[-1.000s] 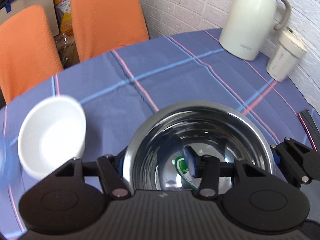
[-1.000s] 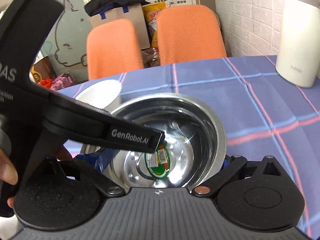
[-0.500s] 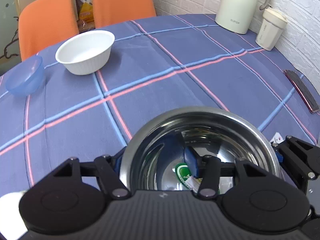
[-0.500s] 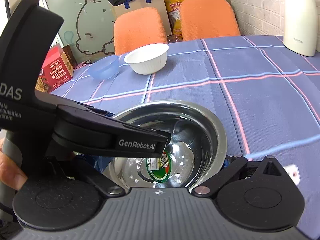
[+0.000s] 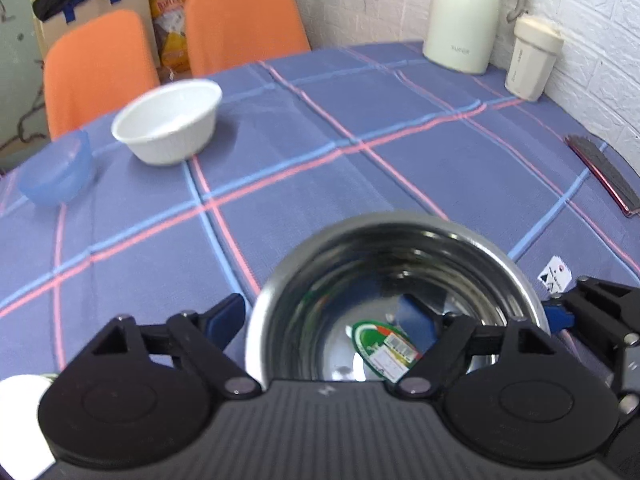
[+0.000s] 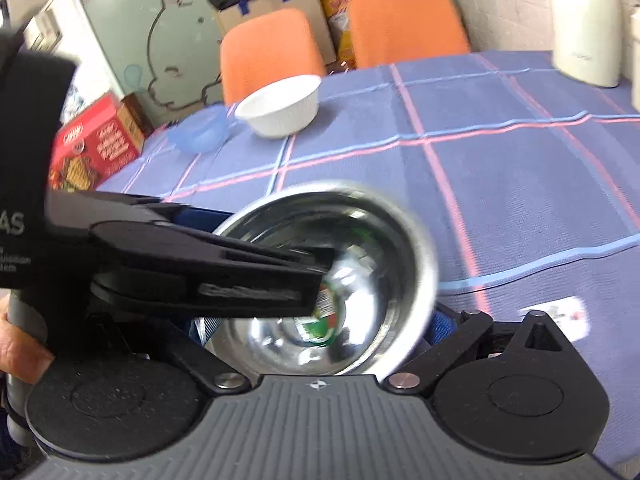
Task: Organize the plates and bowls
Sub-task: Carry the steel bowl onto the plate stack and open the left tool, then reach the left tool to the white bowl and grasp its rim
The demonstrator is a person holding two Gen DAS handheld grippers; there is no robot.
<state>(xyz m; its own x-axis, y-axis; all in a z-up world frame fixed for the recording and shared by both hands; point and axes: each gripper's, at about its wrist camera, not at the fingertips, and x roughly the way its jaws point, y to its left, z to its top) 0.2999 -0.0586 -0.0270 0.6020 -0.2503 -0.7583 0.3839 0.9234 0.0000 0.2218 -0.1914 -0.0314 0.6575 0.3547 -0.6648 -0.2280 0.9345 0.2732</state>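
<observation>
The steel bowl (image 5: 396, 300) sits low over the near part of the counter (image 5: 360, 184), gripped from two sides; whether it touches the cloth cannot be told. The left claw (image 5: 332, 316) is clenched on the bowl's near-left rim, one finger outside the wall and one inside the bowl. The right claw (image 6: 316, 320) appears to grasp the opposite rim; the left tool's body blocks much of that view, so full closure is a judgement.

Handling: the bowl is rigid, thin-walled and polished, likely light but slippery. Pinch across the rim, where the rolled lip resists sliding. A label (image 5: 386, 350) lies on the inner bottom.

Surroundings: the white bowl (image 5: 168, 124) and blue bowl (image 5: 56, 172) stand just beside each other at the far left, well apart from the steel bowl. The kettle (image 5: 464, 16) and cup (image 5: 534, 56) stand far right by the wall; a flat dark object (image 5: 604, 172) lies at the right edge. The path toward the other bowls is unobstructed.
</observation>
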